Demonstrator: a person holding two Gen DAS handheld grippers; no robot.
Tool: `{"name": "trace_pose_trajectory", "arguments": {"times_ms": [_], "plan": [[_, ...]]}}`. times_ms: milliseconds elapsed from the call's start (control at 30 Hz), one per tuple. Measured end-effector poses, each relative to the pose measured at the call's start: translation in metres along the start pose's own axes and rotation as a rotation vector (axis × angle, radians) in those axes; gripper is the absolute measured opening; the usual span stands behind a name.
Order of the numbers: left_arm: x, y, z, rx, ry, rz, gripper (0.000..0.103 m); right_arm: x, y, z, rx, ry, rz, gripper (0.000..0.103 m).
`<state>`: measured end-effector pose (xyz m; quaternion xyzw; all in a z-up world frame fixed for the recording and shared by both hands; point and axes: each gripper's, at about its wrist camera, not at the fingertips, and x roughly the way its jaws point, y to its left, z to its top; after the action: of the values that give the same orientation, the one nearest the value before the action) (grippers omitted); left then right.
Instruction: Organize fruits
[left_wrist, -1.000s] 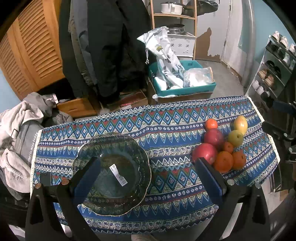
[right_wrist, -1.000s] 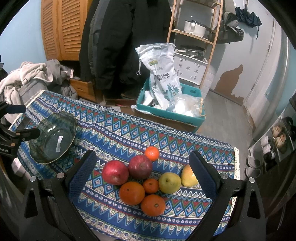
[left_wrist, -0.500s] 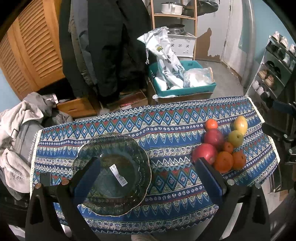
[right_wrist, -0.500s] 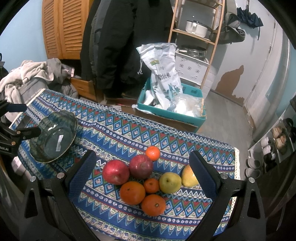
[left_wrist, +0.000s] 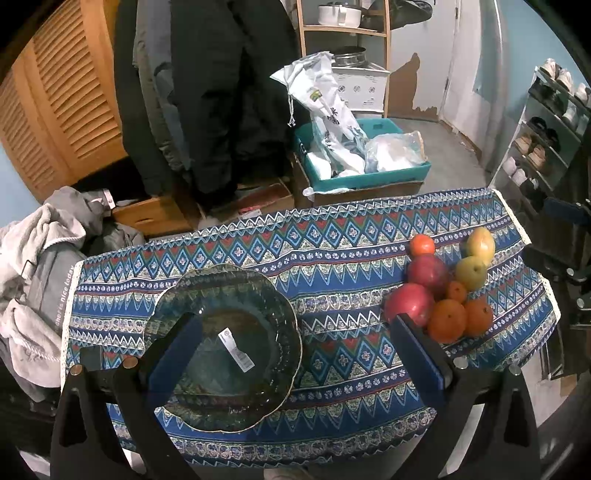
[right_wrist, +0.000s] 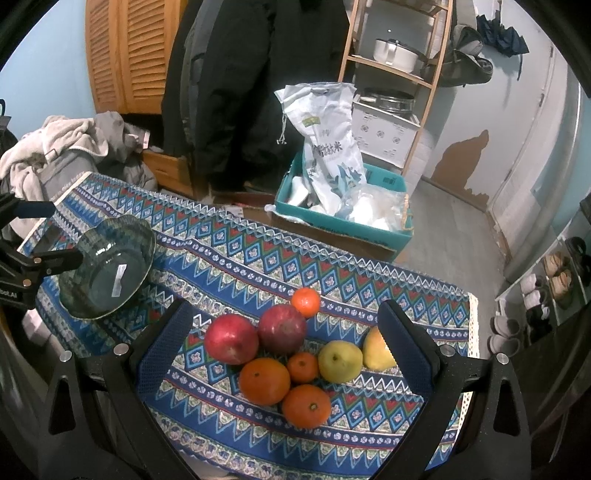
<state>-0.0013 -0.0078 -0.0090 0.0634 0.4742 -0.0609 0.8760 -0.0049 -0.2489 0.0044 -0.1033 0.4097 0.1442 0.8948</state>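
A dark green glass bowl (left_wrist: 225, 343) with a white sticker stands empty on the left of the patterned tablecloth (left_wrist: 332, 258); it also shows in the right wrist view (right_wrist: 107, 269). A cluster of fruit lies on the right: two red apples (right_wrist: 231, 339), (right_wrist: 282, 328), several oranges (right_wrist: 264, 380), a green-yellow pear (right_wrist: 340, 360) and a yellow-red fruit (right_wrist: 376, 350). The cluster also shows in the left wrist view (left_wrist: 443, 284). My left gripper (left_wrist: 291, 336) is open above the bowl's right side. My right gripper (right_wrist: 284, 321) is open above the fruit, empty.
Beyond the far table edge stand a teal crate (right_wrist: 343, 210) with white bags, a wooden shelf (right_wrist: 391, 59), hanging dark coats (right_wrist: 240, 74) and a clothes pile (left_wrist: 40, 258) at the left. A shoe rack (left_wrist: 546, 129) stands at the right.
The right wrist view has shifted slightly, with the fruit a touch lower and nearer. The left gripper has not visibly moved.
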Motion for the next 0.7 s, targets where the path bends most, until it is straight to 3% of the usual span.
{"name": "trace_pose_trajectory", "arguments": {"times_ms": [333, 500, 700], "plan": [[0.01, 0.0, 0.004, 0.019, 0.013, 0.007, 0.103, 0.004, -0.008, 0.001, -0.003, 0.026, -0.022, 0.098], [0.021, -0.001, 0.012, 0.008, 0.04, -0.031, 0.103, 0.002, -0.024, 0.004, 0.02, 0.023, -0.049, 0.098], [0.032, -0.016, 0.02, 0.064, 0.067, -0.091, 0.103, 0.008, -0.049, 0.005, 0.048, 0.039, -0.091, 0.098]]}}
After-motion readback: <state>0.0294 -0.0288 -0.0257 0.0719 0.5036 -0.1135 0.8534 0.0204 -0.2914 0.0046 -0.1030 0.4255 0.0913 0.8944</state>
